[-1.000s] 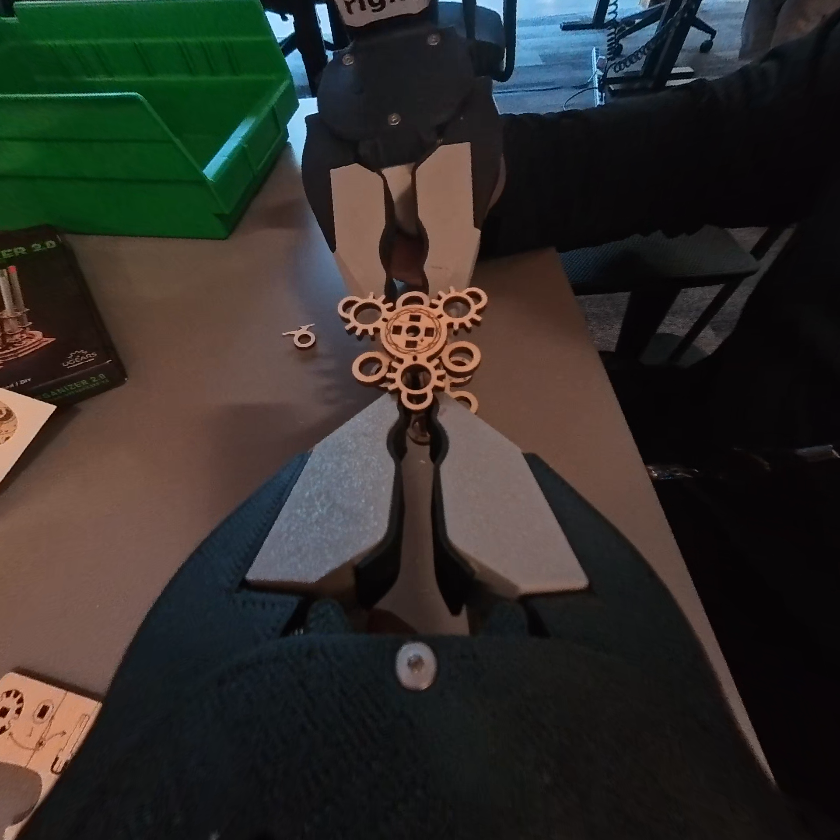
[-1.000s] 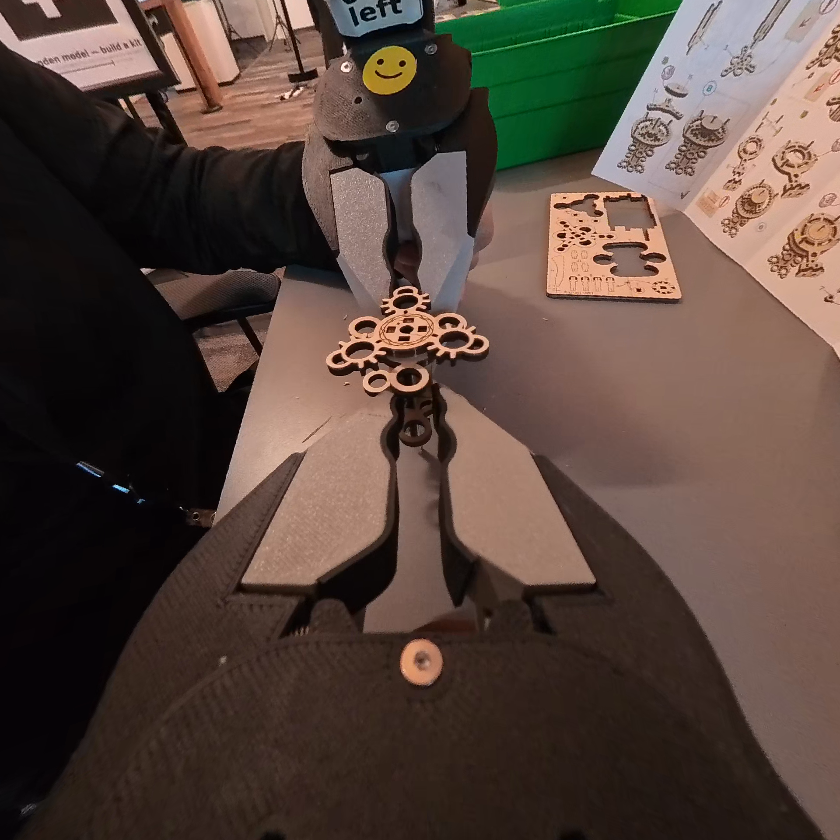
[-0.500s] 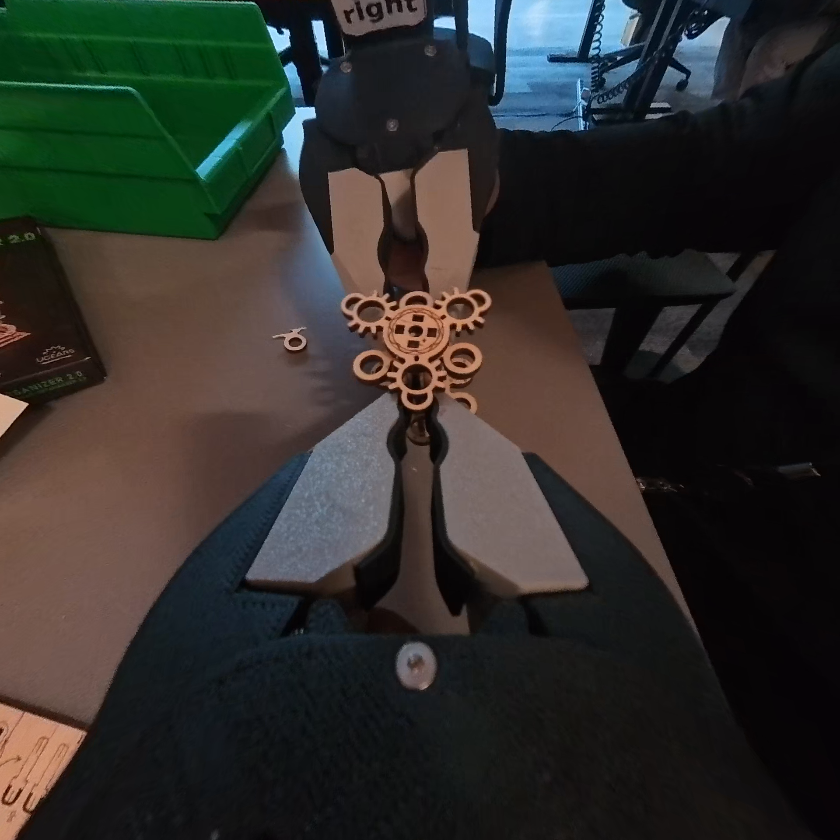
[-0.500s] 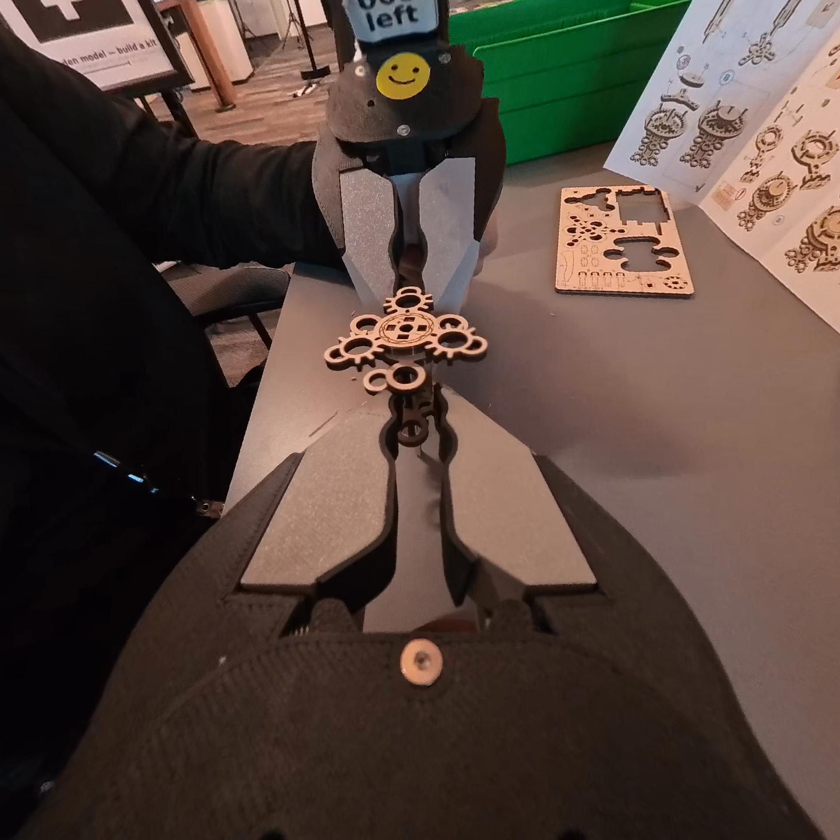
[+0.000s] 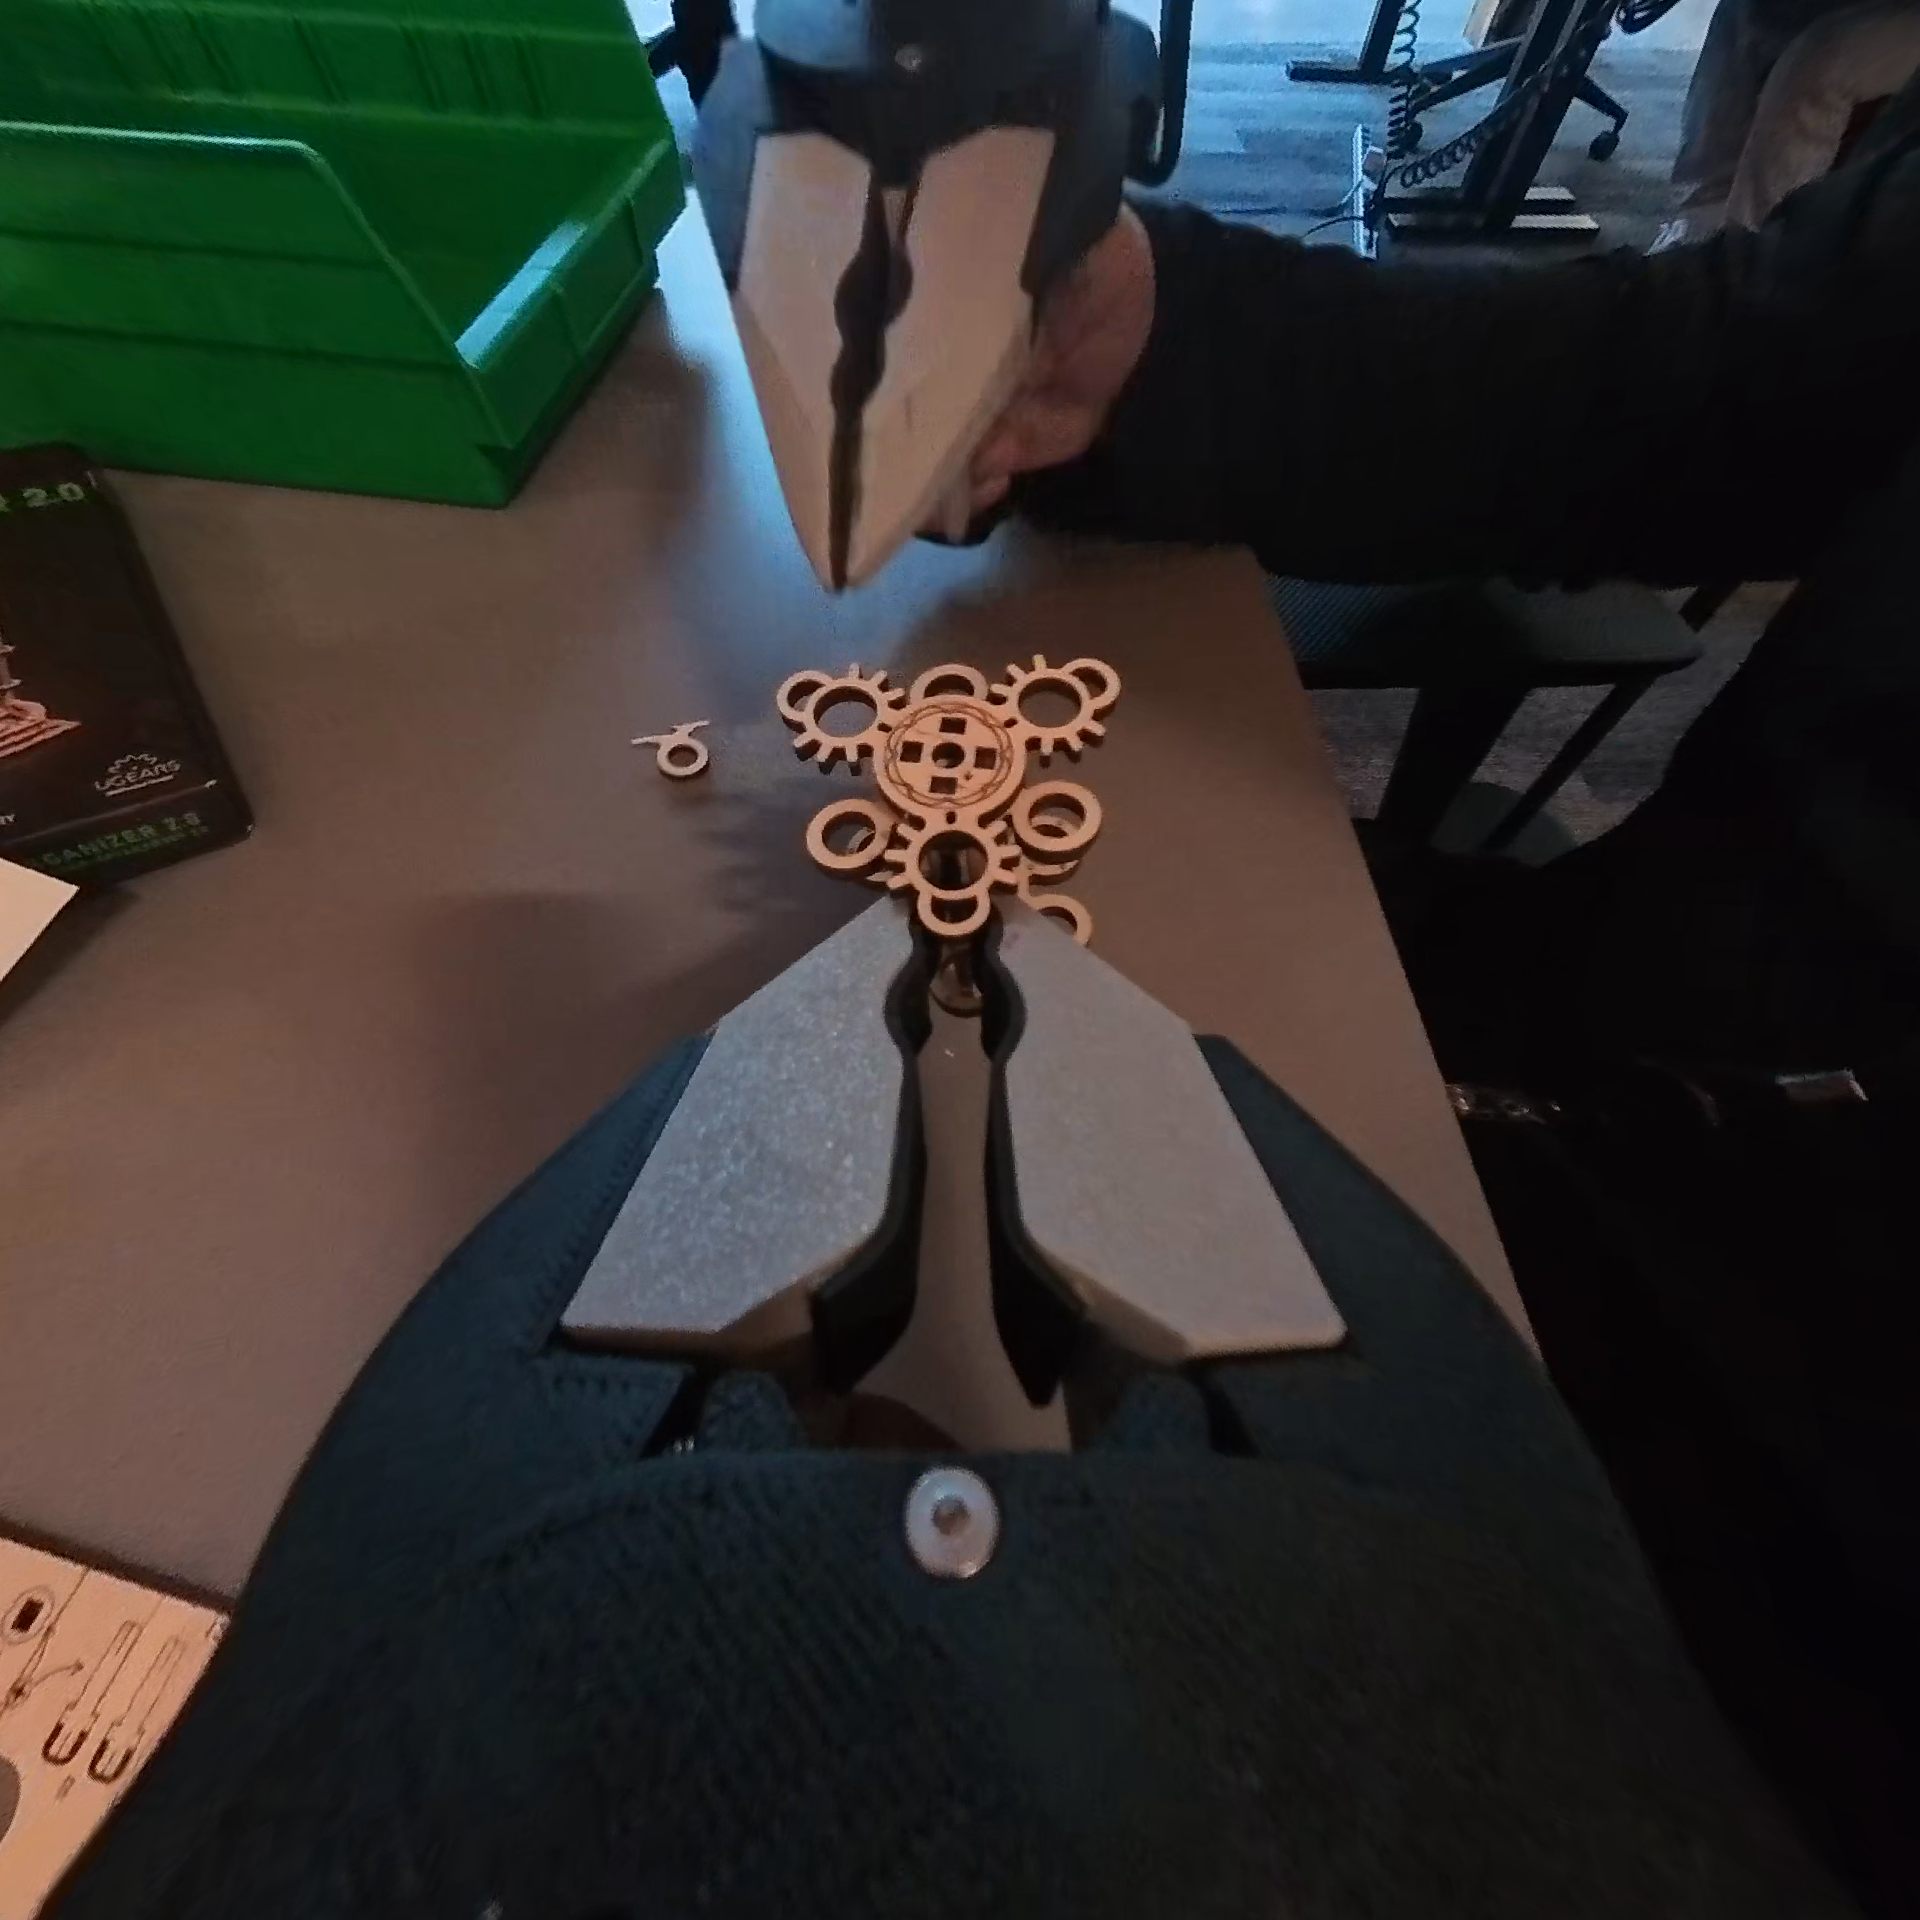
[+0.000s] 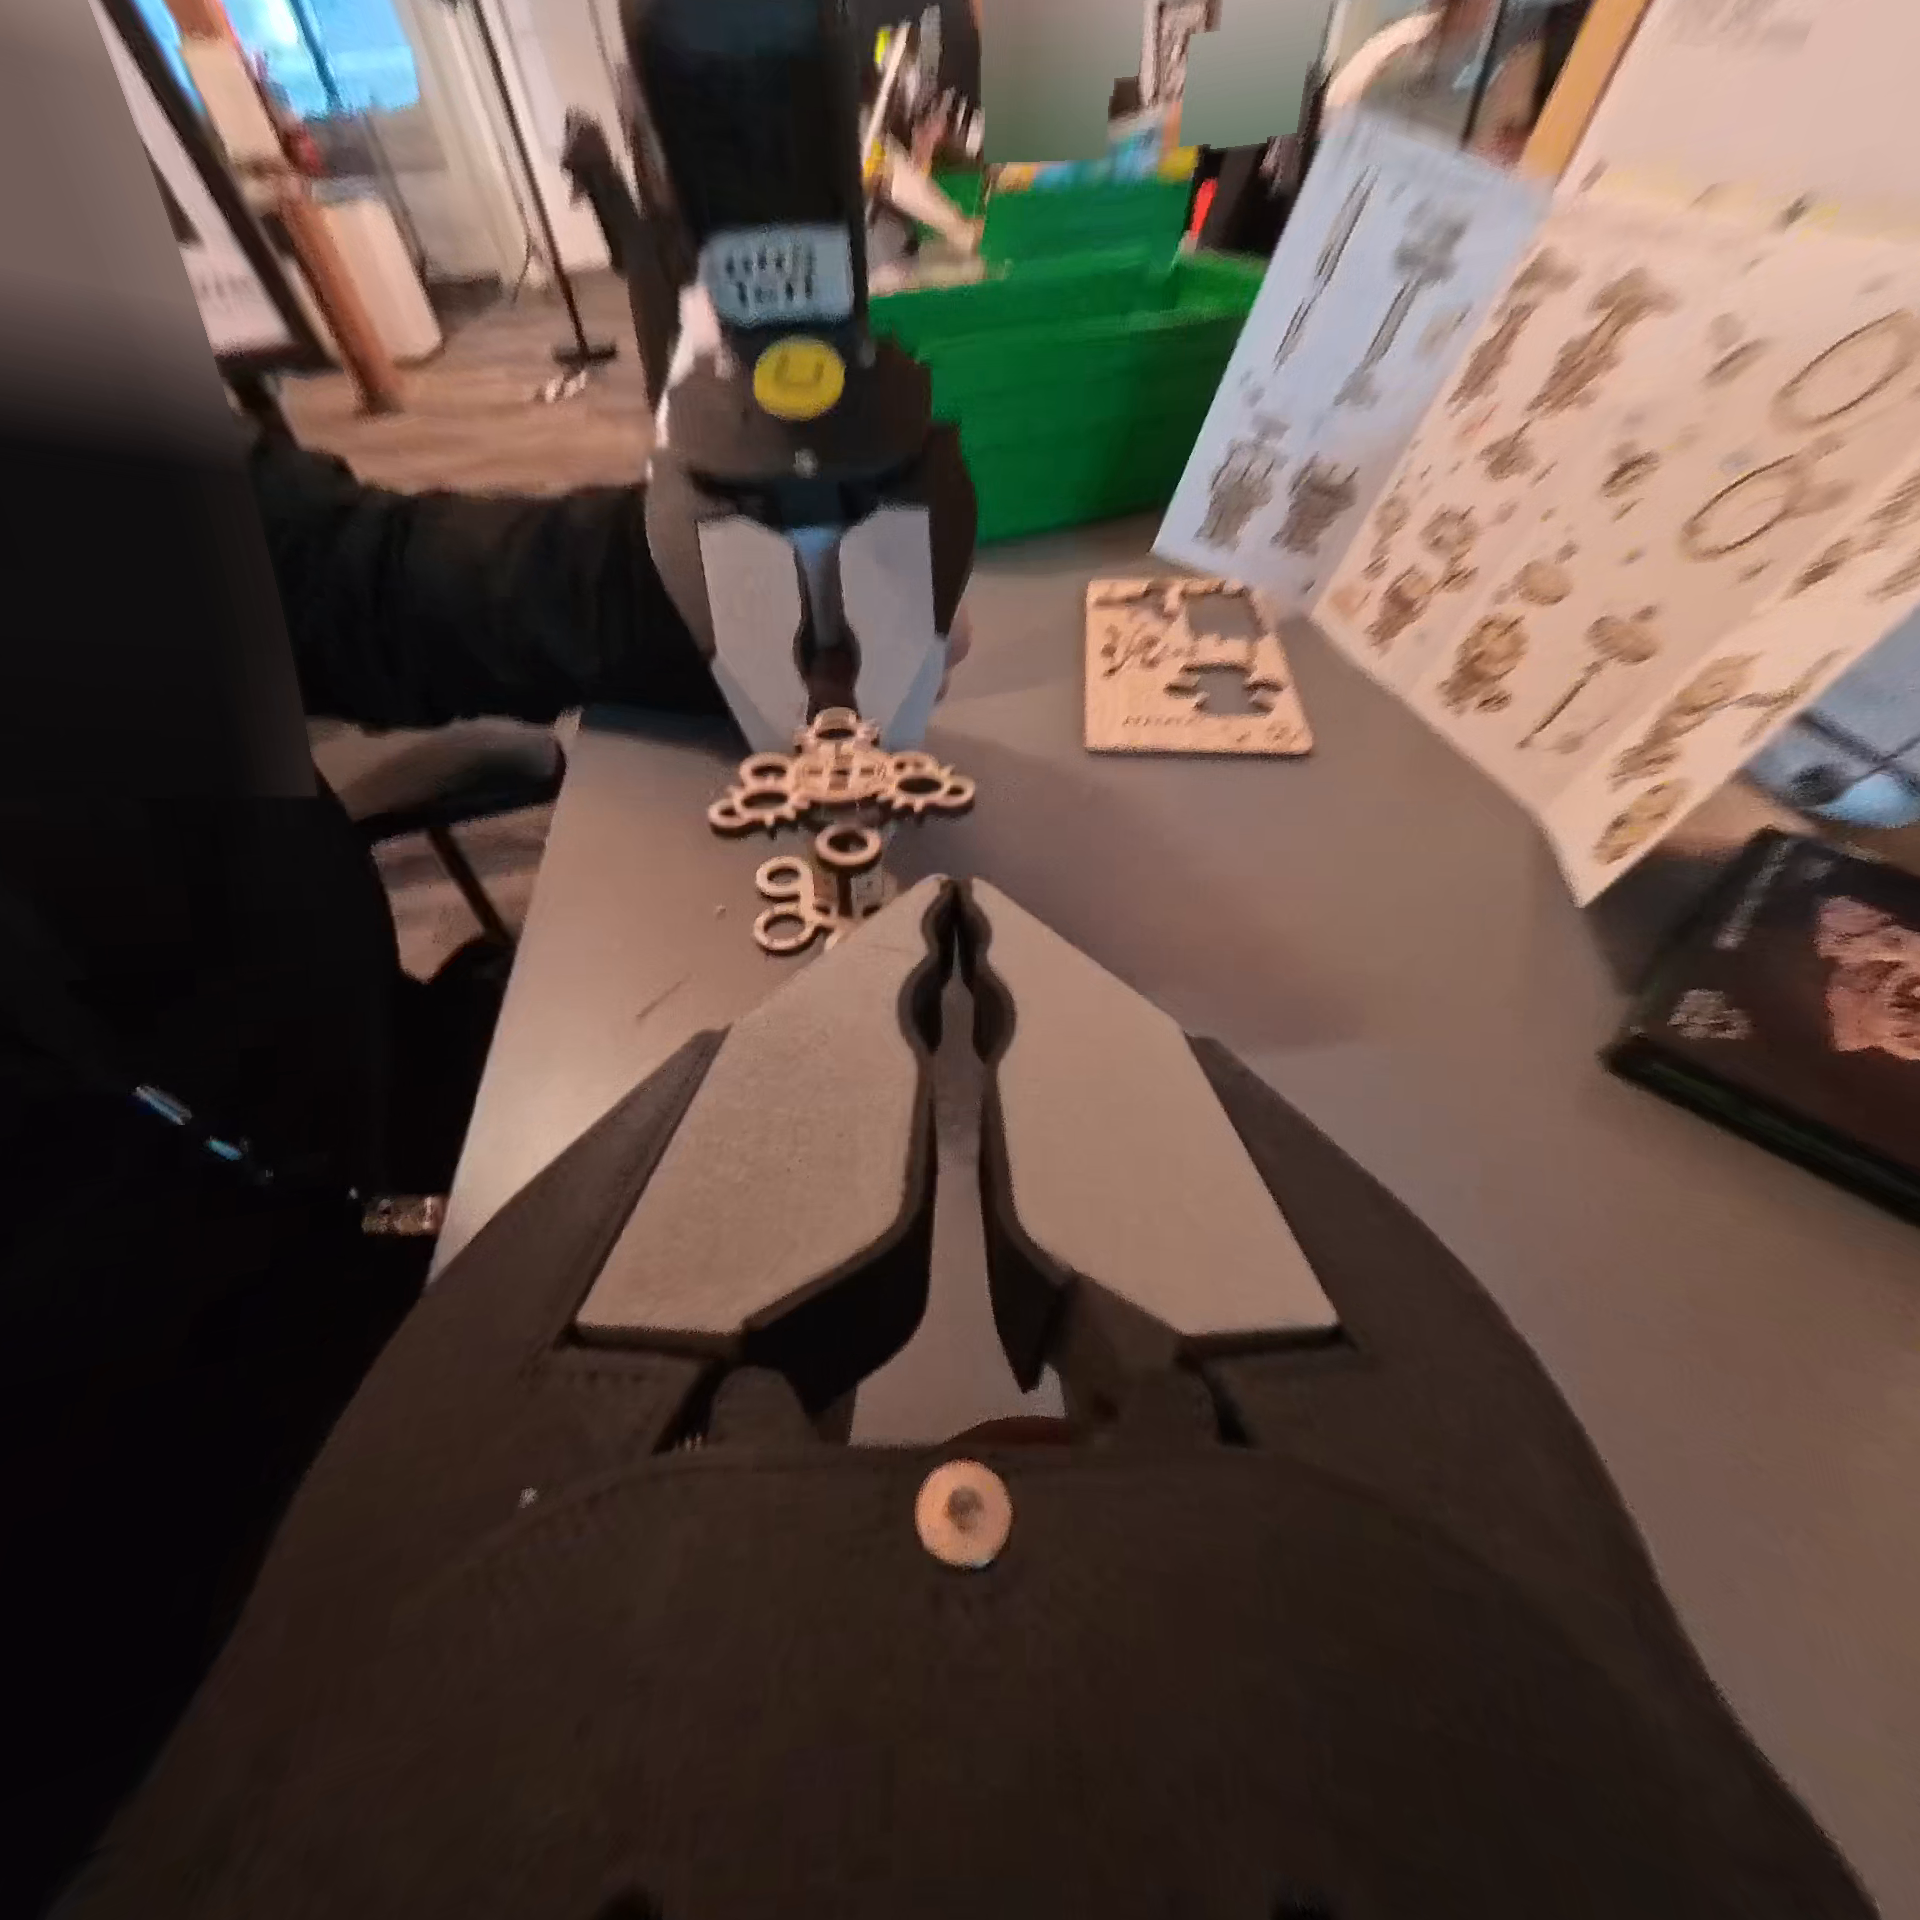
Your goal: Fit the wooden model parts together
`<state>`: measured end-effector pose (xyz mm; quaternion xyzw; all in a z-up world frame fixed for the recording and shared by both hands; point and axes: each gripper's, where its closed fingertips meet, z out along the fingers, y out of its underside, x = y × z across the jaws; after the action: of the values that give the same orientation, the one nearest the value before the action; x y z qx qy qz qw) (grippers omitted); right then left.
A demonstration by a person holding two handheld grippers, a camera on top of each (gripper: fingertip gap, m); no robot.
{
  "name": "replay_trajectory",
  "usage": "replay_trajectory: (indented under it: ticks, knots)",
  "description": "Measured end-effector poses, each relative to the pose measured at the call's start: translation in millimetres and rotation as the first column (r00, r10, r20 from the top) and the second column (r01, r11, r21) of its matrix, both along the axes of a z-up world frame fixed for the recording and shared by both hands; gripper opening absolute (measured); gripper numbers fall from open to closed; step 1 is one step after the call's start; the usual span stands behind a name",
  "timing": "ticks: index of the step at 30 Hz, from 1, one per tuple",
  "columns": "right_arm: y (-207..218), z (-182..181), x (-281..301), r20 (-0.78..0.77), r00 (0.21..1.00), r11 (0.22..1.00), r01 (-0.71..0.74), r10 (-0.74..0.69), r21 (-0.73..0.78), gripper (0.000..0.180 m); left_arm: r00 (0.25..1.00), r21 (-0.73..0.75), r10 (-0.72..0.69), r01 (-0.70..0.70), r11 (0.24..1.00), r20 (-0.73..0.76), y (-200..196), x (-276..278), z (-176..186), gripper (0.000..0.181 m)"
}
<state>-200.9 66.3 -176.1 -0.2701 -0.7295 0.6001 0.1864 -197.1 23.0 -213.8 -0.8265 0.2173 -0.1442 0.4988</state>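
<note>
The wooden gear assembly (image 5: 945,769), a flat plate of joined rings and cogs with a second layer beneath, hangs just above the grey table (image 5: 416,1039). My left gripper (image 5: 951,925) is shut on its near ring. It also shows far off in the right wrist view (image 6: 831,707), holding the assembly (image 6: 842,784). My right gripper (image 6: 956,894) is shut and empty, drawn back from the assembly. In the left wrist view it (image 5: 847,577) hovers above and beyond the assembly. A small loose wooden ring piece (image 5: 675,750) lies on the table to the left.
Green bins (image 5: 312,260) stand at the table's back. A black kit box (image 5: 94,707), a punched wooden sheet (image 6: 1195,665) and an upright instruction sheet (image 6: 1558,468) are around. The table edge (image 5: 1351,831) runs close to the assembly. A person's black sleeve (image 5: 1455,395) reaches in. Left tips to right tips: about 6 cm.
My right gripper has let go of the far end of the assembly, lifted up and back, and closed empty. My left gripper still holds the assembly in about the same place.
</note>
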Motion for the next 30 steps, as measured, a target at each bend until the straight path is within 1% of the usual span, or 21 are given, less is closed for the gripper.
replay_trajectory:
  ticks: [1, 3, 5, 7, 10, 12, 16, 19, 21, 23, 25, 27, 28, 30]
  knots:
    - [3, 9, 2, -0.012, 1.0, 1.0, 0.011, -0.011, -0.019, 0.0, 1.0, 0.0, -0.001, 0.001, 1.0, -0.001, 0, 0, 0, 0.001]
    - [2, 22, 2, -0.016, 0.999, 0.999, 0.038, -0.038, 0.006, 0.0, 1.0, -0.001, -0.001, 0.001, 1.0, -0.004, 1, 1, 0, 0.001]
    - [-9, 28, 1, 0.021, 0.999, 0.996, 0.035, -0.037, 0.087, 0.0, 1.0, -0.002, -0.004, 0.004, 1.0, -0.009, 2, 2, 0, 0.001]
    - [-26, 28, 4, 0.086, 0.996, 0.983, -0.017, 0.001, 0.182, 0.0, 1.0, -0.006, -0.004, 0.004, 1.0, -0.016, 2, 3, 0, 0.001]
    - [-40, 24, 2, 0.131, 0.991, 0.935, -0.049, 0.003, 0.351, 0.0, 0.999, -0.007, -0.003, 0.003, 1.0, -0.033, 3, 5, 0, 0.001]
    - [-46, 28, 0, 0.134, 0.991, 0.908, -0.058, 0.002, 0.414, 0.0, 0.999, -0.007, -0.002, 0.001, 1.0, -0.045, 4, 5, 0, 0.001]
    - [-48, 26, -1, 0.16, 0.987, 0.867, -0.074, -0.006, 0.492, 0.0, 0.997, 0.001, -0.001, 0.001, 1.0, -0.073, 4, 6, 0, 0.001]
    - [-48, 8, 5, 0.226, 0.974, 0.841, -0.115, -0.009, 0.529, 0.0, 0.996, 0.006, 0.001, 0.0, 1.0, -0.085, 4, 7, 0, 0.001]
    - [-42, -7, 5, 0.248, 0.967, 0.801, -0.111, -0.048, 0.589, 0.0, 0.996, 0.008, 0.003, -0.002, 1.0, -0.093, 4, 7, 0, 0.001]
    - [-43, 0, 4, 0.23, 0.972, 0.8, -0.097, -0.053, 0.592, 0.0, 0.994, 0.013, 0.006, -0.004, 1.0, -0.105, 4, 7, 0, 0.001]
    - [-47, 20, 2, 0.195, 0.98, 0.837, -0.078, -0.035, 0.541, 0.0, 0.993, 0.016, 0.003, -0.001, 1.0, -0.119, 3, 8, 0, 0.001]
    - [-44, 32, 0, 0.183, 0.982, 0.841, -0.064, -0.042, 0.537, 0.0, 0.992, 0.019, 0.003, -0.001, 1.0, -0.127, 3, 8, 0, 0.001]
    - [-43, 29, 0, 0.195, 0.98, 0.83, -0.069, -0.048, 0.553, 0.0, 0.992, 0.019, 0.004, -0.001, 1.0, -0.127, 3, 8, 0, 0.001]
    - [-43, 6, 7, 0.278, 0.959, 0.795, -0.134, -0.045, 0.592, 0.0, 0.992, 0.018, 0.004, -0.002, 1.0, -0.124, 3, 8, 0, 0.001]
